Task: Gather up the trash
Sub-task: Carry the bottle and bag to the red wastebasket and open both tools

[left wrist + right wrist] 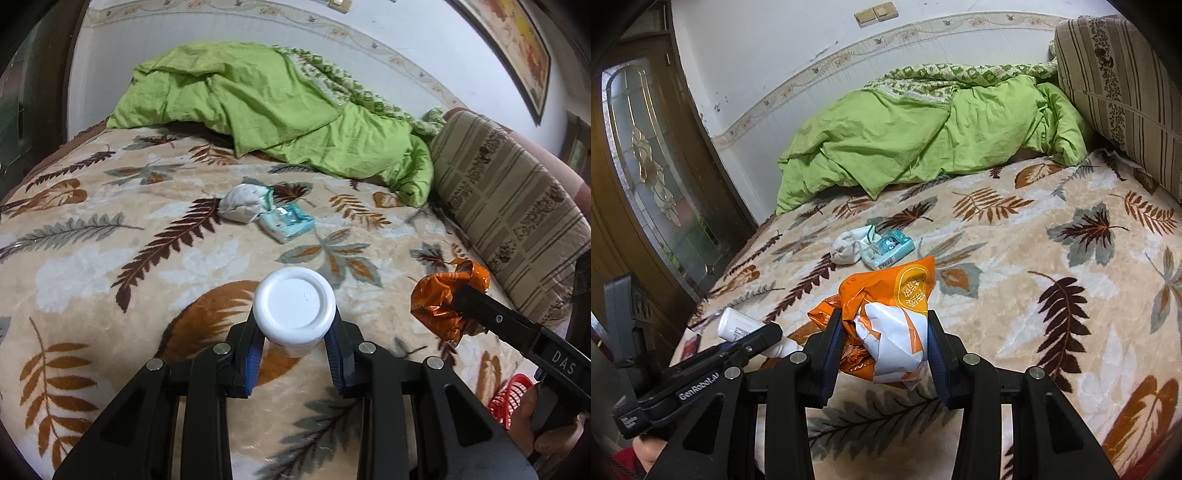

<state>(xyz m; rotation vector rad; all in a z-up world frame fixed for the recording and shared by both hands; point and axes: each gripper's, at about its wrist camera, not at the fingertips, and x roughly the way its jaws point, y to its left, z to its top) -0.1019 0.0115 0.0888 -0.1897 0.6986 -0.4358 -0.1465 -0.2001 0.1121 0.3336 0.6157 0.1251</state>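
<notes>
Left claw (294,347) pinches a white bottle (294,310); right claw (882,354) pinches an orange wrapper (886,325). Only the left view shows a red basket (506,398), near right; tissue pack (888,251) lies far off.

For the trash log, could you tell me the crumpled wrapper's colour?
Orange and white wrapper, clearest in the right wrist view.

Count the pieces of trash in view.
4: a white bottle in the left gripper, an orange wrapper in the right gripper, a crumpled tissue and tissue pack touching mid-bed.
</notes>
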